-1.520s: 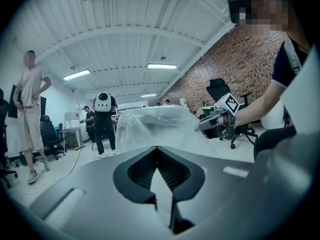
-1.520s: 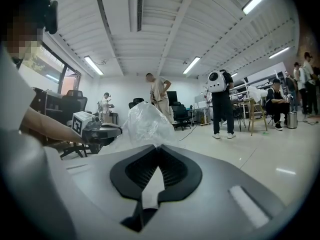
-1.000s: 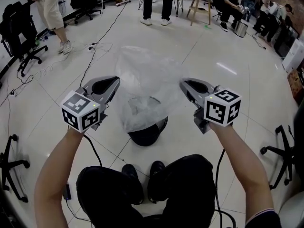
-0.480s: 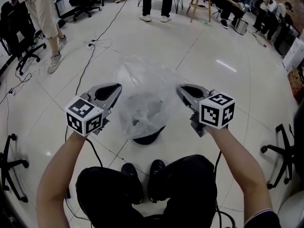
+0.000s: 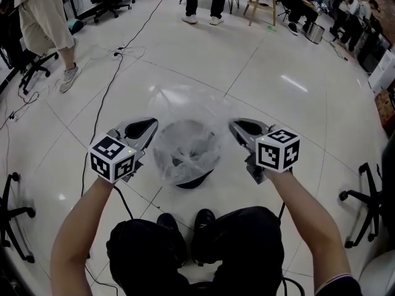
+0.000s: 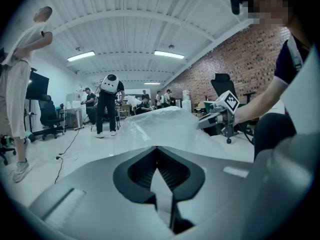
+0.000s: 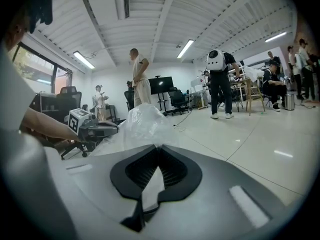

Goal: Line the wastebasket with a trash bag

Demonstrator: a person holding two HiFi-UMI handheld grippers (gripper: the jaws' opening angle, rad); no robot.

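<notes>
A clear plastic trash bag [image 5: 185, 142] hangs stretched between my two grippers. It sags into the dark round wastebasket [image 5: 192, 180] on the floor right in front of my feet. My left gripper [image 5: 152, 126] is shut on the bag's left edge and my right gripper [image 5: 234, 125] is shut on its right edge. In the left gripper view the film [image 6: 165, 126] runs out from the closed jaws [image 6: 157, 149] towards the right gripper [image 6: 216, 118]. In the right gripper view the bag [image 7: 144, 124] billows between the closed jaws [image 7: 159, 149] and the left gripper [image 7: 98, 129].
Black cables [image 5: 108, 85] trail over the white tiled floor at the left. Office chairs stand at the left edge [image 5: 11, 208] and the right edge [image 5: 364, 196]. A person [image 5: 46, 23] walks at the far left, others stand and sit at the back. My shoes [image 5: 203, 217] are just behind the basket.
Both grippers have come down together with the bag. The billowing film has sunk from above the basket onto and into its mouth. A person at the left has walked further along.
</notes>
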